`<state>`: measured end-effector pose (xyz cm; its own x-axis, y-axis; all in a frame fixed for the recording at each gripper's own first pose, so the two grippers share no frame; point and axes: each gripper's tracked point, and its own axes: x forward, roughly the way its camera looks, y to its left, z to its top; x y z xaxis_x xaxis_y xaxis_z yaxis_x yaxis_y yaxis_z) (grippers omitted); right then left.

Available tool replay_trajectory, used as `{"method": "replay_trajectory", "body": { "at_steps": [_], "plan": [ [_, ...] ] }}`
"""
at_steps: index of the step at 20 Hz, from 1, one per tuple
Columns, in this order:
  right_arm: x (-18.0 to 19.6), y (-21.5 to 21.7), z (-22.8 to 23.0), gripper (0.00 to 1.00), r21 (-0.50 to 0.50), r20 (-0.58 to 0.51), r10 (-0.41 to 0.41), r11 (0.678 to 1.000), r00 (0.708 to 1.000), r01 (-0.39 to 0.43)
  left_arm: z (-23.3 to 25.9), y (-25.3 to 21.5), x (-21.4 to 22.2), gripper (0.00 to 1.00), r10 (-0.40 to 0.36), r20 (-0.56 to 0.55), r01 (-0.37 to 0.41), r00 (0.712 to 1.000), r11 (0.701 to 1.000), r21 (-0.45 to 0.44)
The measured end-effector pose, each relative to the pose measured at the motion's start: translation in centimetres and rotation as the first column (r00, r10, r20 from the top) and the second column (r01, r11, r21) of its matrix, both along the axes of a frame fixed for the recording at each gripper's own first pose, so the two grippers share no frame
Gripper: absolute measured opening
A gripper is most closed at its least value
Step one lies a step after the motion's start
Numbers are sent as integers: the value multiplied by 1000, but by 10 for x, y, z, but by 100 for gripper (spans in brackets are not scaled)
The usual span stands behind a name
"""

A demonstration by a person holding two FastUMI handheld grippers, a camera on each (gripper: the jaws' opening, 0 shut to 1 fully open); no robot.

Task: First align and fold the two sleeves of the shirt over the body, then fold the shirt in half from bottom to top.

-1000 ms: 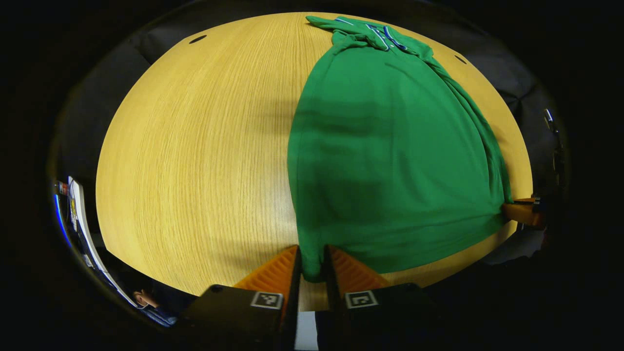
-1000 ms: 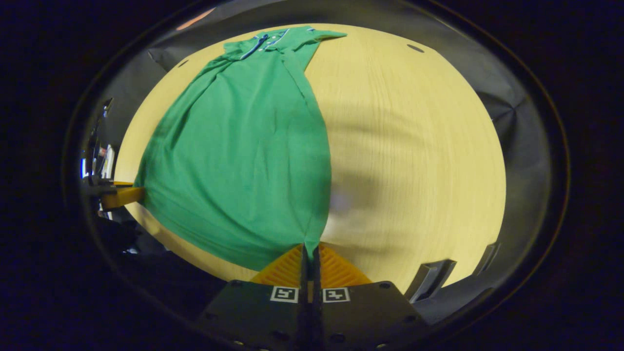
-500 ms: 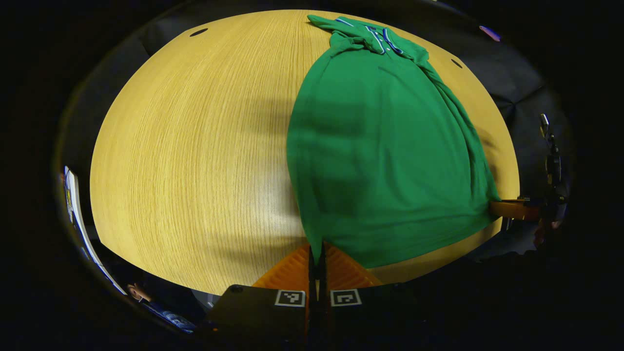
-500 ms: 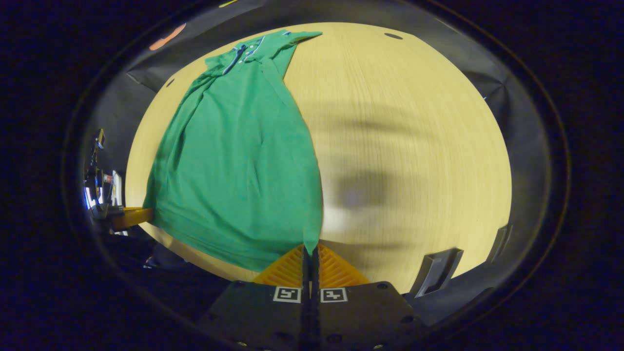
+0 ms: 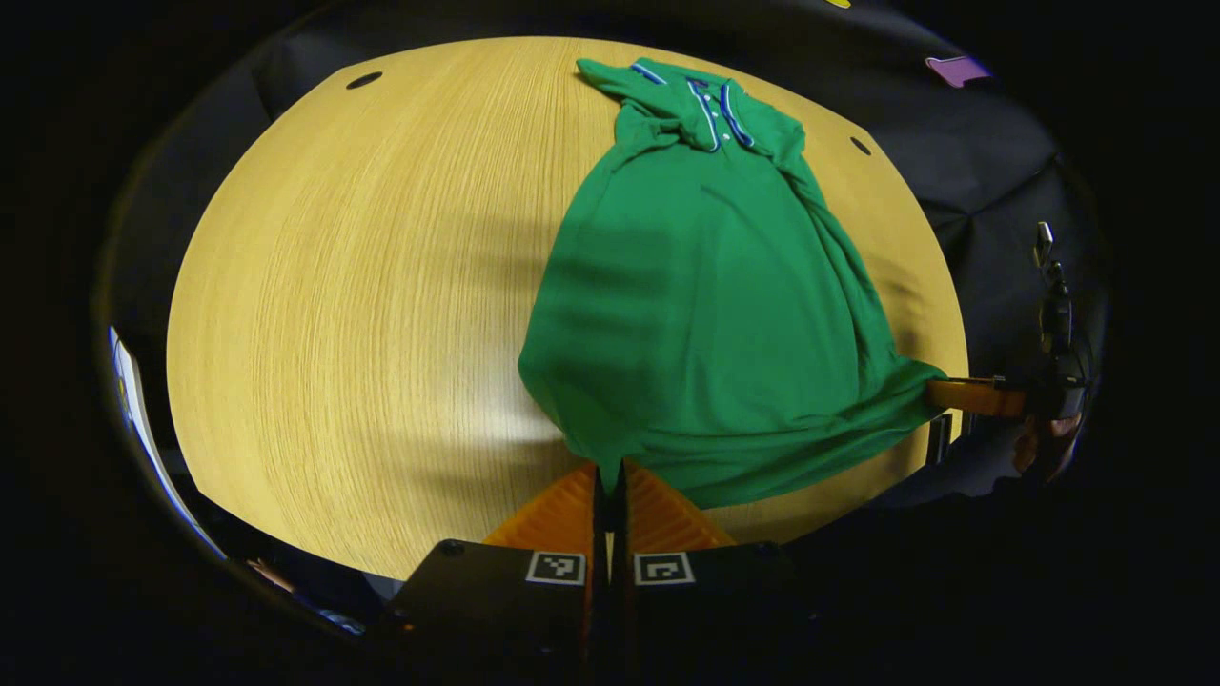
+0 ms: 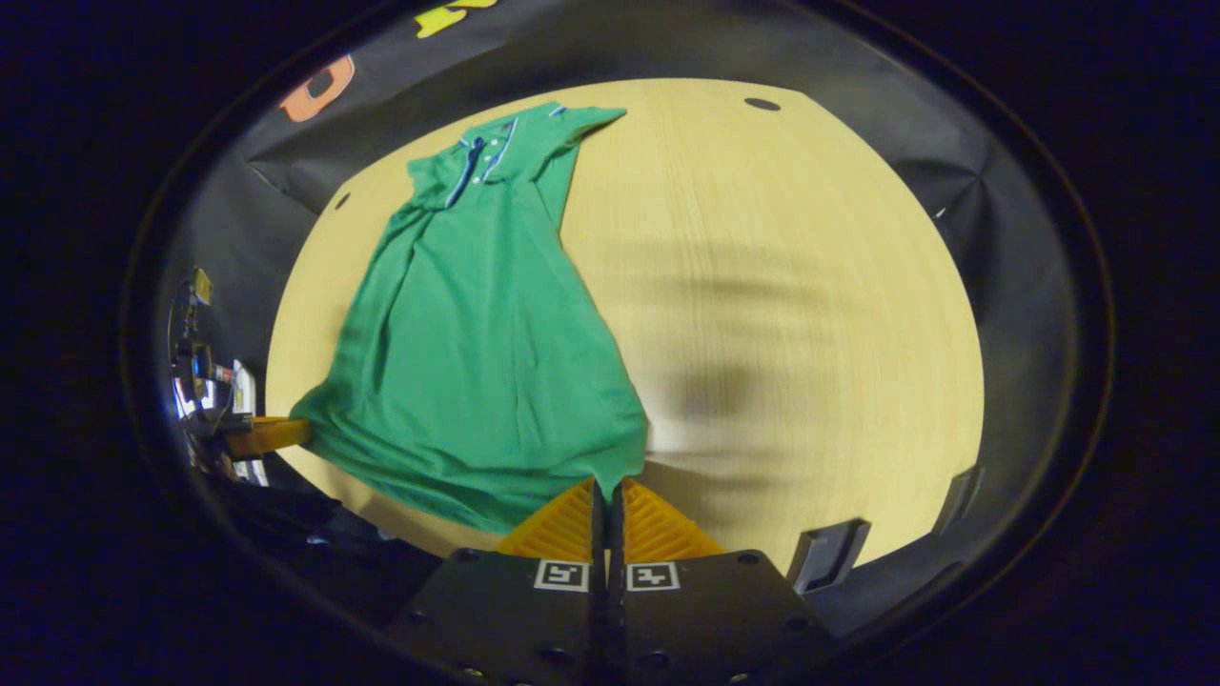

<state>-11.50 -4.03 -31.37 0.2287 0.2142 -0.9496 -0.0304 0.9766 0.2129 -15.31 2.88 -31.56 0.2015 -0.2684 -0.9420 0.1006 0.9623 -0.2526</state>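
Sleeves look folded in; my left gripper [image 5: 607, 474] and right gripper [image 6: 605, 491] each pinch a bottom corner of the shirt [image 5: 705, 314], so the bottom-to-top fold remains.

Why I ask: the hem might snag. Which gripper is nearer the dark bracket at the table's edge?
Right. The right gripper holds a shirt corner just beside the bracket; the left gripper holds the other corner, across the shirt from it.

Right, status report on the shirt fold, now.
Left gripper and right gripper each shut on a bottom corner of the green collared shirt. Hem lifted off the pale wooden table. Nothing obstructing.
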Motion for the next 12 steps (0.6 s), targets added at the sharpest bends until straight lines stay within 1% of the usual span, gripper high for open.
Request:
{"method": "replay_trajectory", "body": {
  "at_steps": [3,7,9,12],
  "plan": [
    [28,-2,15,0,-12,77,0,1000,997,1,12,1,31,6,2,96,-2,995,1000,1],
    [67,-1,35,0,-17,161,-4,1000,987,7,31,-4,70,6,12,193,-8,981,1000,-21],
    [87,1,44,0,-25,196,2,1000,981,3,41,-7,93,6,32,239,-24,970,999,-37],
    [123,7,63,0,-15,255,-11,1000,967,15,55,-8,131,6,52,303,-40,952,998,-47]
  ]
}}
